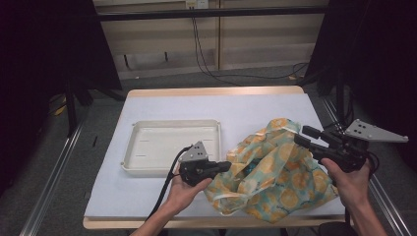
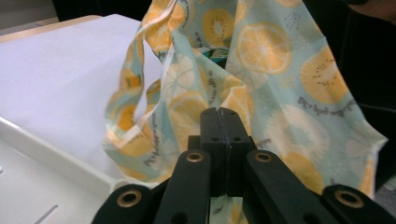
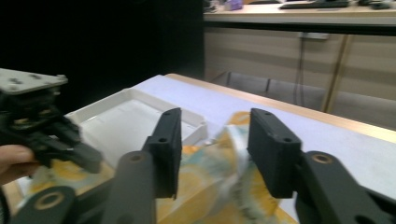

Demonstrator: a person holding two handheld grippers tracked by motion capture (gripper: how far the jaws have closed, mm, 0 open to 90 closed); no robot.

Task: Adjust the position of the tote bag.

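Observation:
A cloth bag [image 1: 275, 172] printed with orange and lemon slices lies bunched on the right half of the white table. My left gripper [image 1: 229, 165] points right at the bag's left edge. In the left gripper view its jaws [image 2: 219, 112] are pressed together, and the bag's [image 2: 280, 93] folds run into the tips, so it is shut on the fabric. My right gripper [image 1: 304, 135] hovers over the bag's upper right edge and points left. Its jaws [image 3: 215, 135] stand apart, with the bag's [image 3: 210, 182] rim below and between them, untouched by the pads.
An empty white tray [image 1: 172, 123] sits left of the bag, close behind the left gripper; its rim [image 2: 46, 154] runs beside the left jaws. Bare tabletop [image 1: 196, 103] lies behind the tray. Dark stands and cables surround the table.

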